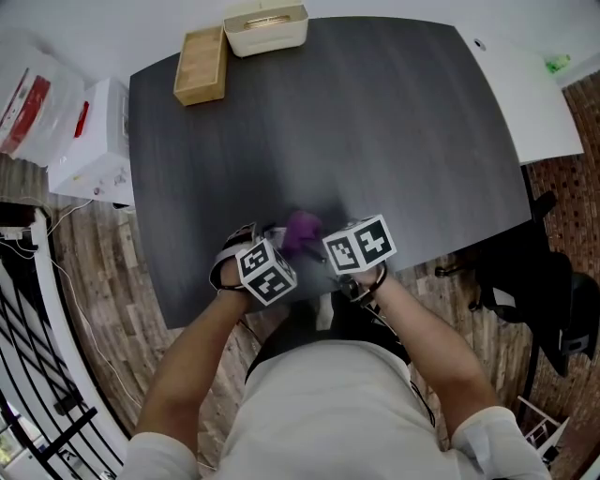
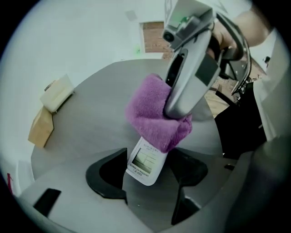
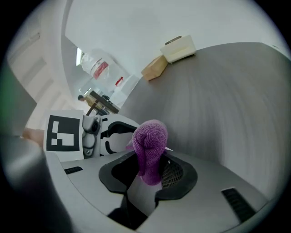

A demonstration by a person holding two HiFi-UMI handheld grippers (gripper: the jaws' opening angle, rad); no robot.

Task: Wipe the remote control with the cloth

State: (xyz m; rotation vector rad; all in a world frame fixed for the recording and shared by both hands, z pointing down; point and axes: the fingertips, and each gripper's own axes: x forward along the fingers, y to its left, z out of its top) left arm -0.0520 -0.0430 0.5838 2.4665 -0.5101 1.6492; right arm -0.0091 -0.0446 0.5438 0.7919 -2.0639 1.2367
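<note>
While I look along the left gripper, its two black jaws stand spread wide with the white rectangular remote control upright and tilted between them. The remote's long edges sit against the inner faces of both jaws, so I read it as gripped across its width and lifted off the surface. A printed label on its flat face turns toward the camera in the lower middle of the frame.

Over the remote's upper end lies the purple terry cloth, bunched into a thick wad that hides everything above the label. The right gripper has its jaws closed on that cloth. In the right gripper view a fold of it rises from between the pads at the centre of the frame. In the left gripper view its grey body comes down from the upper right onto the wad.

In the head view both grippers meet at the near edge of the dark grey wood-grain table, just below the middle of the picture, with their marker cubes side by side. At the table's far edge, in the upper left, a light wooden box and a cream plastic box stand next to each other, well apart from the grippers.
</note>
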